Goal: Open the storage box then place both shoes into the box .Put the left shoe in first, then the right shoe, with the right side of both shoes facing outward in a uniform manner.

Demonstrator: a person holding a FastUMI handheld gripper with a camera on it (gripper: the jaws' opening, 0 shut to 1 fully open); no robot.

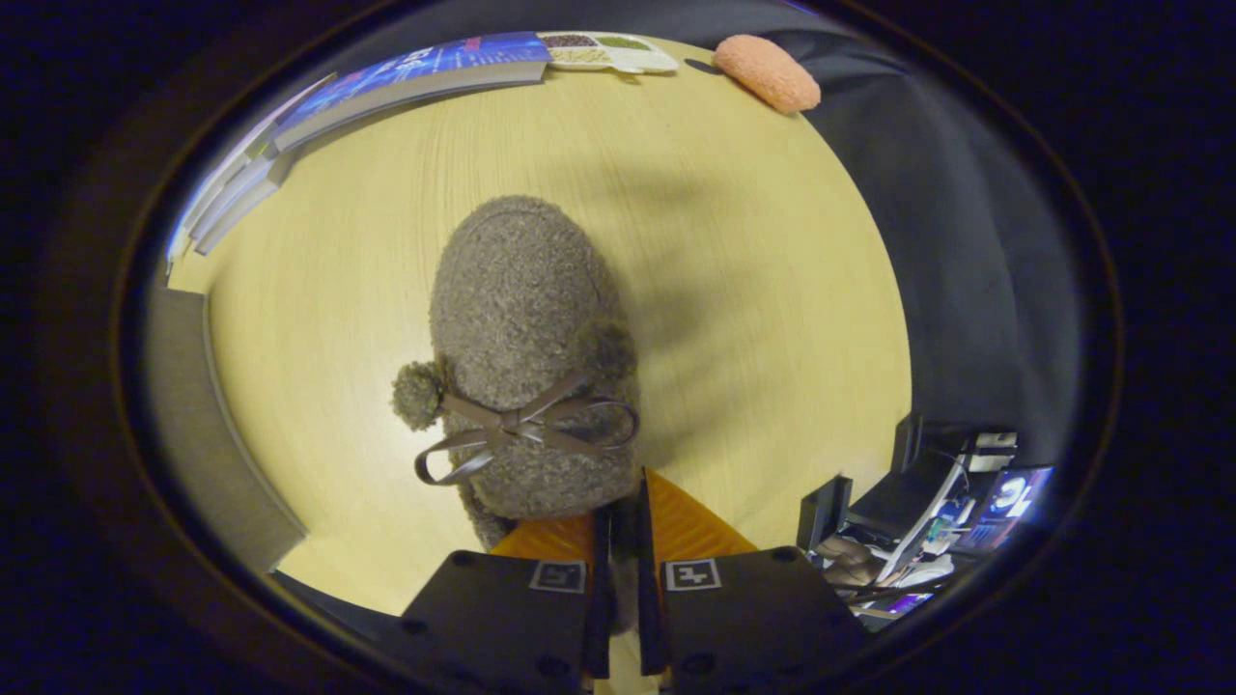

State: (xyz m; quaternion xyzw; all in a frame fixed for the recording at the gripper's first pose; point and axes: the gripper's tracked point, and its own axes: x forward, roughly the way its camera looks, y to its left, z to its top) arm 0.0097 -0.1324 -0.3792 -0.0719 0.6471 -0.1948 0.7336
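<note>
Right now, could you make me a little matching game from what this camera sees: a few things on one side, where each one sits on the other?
Things:
1. grey fuzzy shoe
2. ribbon bow
3. orange fluffy pad
4. tongs

Places:
A. at the table's far edge, beyond the shoe
B. closed on the shoe's heel end
C. tied across the shoe, between two pom-poms
D. just ahead of the tongs, over the yellow wooden table

Pairs: 1-D, 2-C, 3-A, 4-B
</note>
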